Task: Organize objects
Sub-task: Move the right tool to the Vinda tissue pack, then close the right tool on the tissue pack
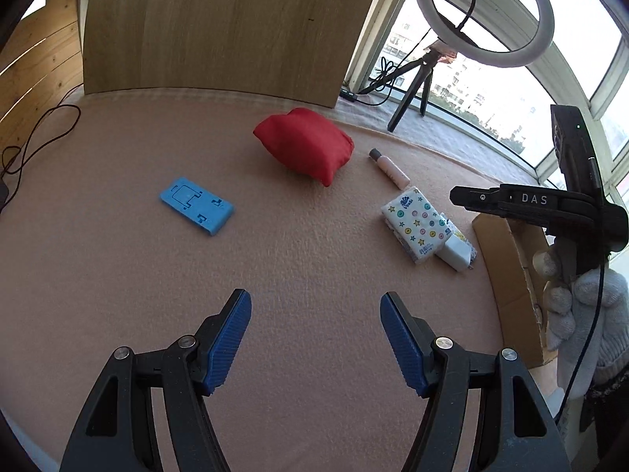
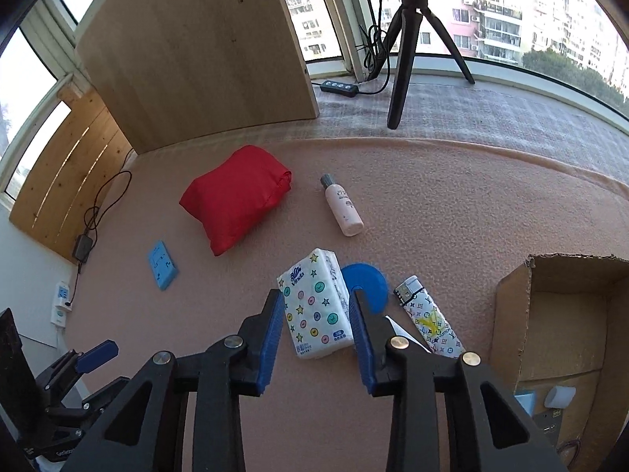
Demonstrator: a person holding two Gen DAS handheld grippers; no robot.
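Right tool (image 2: 316,310) straddles tissue pack (image 2: 314,303), seemingly not clamped.

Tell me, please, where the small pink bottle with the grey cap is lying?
The small pink bottle with the grey cap lies on the peach blanket, right of the red cushion, beyond the tissue pack.

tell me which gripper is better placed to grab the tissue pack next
Right. The right gripper has its open jaws already on either side of the tissue pack, with the box just beside. The left gripper is open over bare mat, well short of the pack.

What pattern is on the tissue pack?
White tissue pack with coloured stars and button-like dots; clearest in the right wrist view.
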